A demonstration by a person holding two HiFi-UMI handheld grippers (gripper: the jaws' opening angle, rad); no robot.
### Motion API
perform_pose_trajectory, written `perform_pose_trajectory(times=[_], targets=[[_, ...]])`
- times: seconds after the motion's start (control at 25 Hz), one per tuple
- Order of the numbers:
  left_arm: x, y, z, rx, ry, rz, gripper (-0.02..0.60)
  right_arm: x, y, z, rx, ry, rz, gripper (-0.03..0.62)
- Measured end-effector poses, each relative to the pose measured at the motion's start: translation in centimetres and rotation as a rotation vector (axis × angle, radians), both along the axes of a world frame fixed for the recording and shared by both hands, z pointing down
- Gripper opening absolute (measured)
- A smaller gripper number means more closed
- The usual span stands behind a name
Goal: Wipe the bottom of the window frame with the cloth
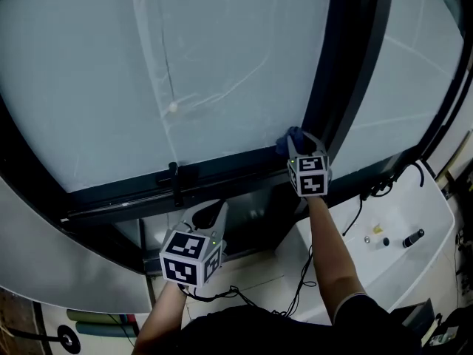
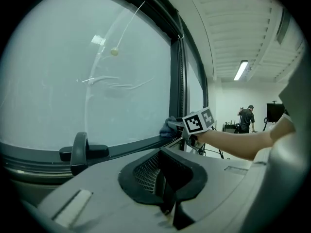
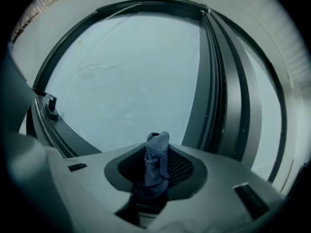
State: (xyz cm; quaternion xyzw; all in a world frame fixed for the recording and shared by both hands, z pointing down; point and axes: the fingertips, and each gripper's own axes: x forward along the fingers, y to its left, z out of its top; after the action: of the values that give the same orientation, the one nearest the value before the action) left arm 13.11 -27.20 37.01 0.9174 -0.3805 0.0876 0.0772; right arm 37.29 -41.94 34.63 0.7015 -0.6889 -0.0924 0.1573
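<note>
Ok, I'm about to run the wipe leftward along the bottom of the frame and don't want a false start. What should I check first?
1. Cloth clamped in right gripper: ok.
2. Cloth at right end of bottom frame: ok.
3. Path leftward free: not ok, window handle sits on the rail.
4. Left gripper shut, empty, off the rail: ok.
5. Cloth pressing firmly: cannot tell.

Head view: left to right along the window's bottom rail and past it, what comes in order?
window handle → cloth held in the right gripper → black cable → white counter
</note>
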Motion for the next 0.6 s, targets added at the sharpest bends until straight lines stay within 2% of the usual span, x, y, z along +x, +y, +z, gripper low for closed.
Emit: perform_pose_trajectory(times=[0.16,0.36,0.6], targets=[[-0.6,-0.3,0.8,-0.021,-0.002,-0.013,0.006,1.1,-0.9,2.8,-0.061,-0.077,0.042,0.121],[-0.8,-0.1,1.7,-0.042,-0.001,-0.01,0.006,0.9,-1.4,3.1,-0.081,-0.234,-0.017,0.12],[-1.6,-0.1,2.1,-0.052,0.006,-0.019,0.006,-1.7,-1.1,3.2,-0.1,-0.234,-0.08,0.118]])
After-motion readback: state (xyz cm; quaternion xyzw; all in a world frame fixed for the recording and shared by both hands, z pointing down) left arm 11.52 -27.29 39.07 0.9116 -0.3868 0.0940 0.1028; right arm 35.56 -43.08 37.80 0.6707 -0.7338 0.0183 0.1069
